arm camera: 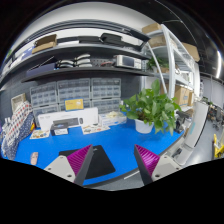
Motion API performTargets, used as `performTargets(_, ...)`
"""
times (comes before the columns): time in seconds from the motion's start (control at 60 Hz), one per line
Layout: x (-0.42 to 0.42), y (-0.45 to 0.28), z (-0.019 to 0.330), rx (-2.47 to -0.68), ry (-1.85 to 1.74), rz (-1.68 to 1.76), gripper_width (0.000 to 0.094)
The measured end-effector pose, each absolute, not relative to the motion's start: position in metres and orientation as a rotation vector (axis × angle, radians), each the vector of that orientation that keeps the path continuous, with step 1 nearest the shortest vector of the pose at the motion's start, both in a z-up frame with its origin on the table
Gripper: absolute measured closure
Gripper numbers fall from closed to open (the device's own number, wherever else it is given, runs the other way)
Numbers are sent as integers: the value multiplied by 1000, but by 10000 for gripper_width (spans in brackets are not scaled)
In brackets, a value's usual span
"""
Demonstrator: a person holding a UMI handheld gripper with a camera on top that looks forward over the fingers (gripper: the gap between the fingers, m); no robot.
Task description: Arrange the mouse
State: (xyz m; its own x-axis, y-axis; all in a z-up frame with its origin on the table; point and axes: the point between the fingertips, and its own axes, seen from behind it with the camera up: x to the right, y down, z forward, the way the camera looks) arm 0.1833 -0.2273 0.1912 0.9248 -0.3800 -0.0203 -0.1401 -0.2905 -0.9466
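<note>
My gripper point(113, 152) is open above a blue mat point(118, 138) on the table. Its fingers with magenta pads point(80, 160) stand wide apart. A black, flat-looking thing point(100, 166) sits between the fingers, close against the left one, with bare blue mat between it and the right finger. I cannot tell whether it is the mouse. No other mouse shows clearly.
A leafy green plant point(152, 105) in a white pot stands at the mat's far right. A white device point(70, 121) sits at the mat's back left, with small-drawer cabinets point(75, 95) and loaded shelves behind. A small blue object point(34, 157) lies at the left.
</note>
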Motion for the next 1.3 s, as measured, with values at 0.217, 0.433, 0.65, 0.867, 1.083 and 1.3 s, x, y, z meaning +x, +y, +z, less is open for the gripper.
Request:
performTargets(0.217, 134, -222, 135, -1937, 311, -178, 107)
performTargets(0.433, 41, -206, 78, -2027, 180, -96, 109)
performTargets(0.65, -95, -178, 31, -2117, 31, 96, 112)
performTargets(0.867, -195, -120, 9, -2156, -71, 187, 104)
performTargets(1.083, -246, -52, -4, -2192, -141, 157, 142)
performTargets(1.3, -252, -17, -10, -2242, -120, 93, 439)
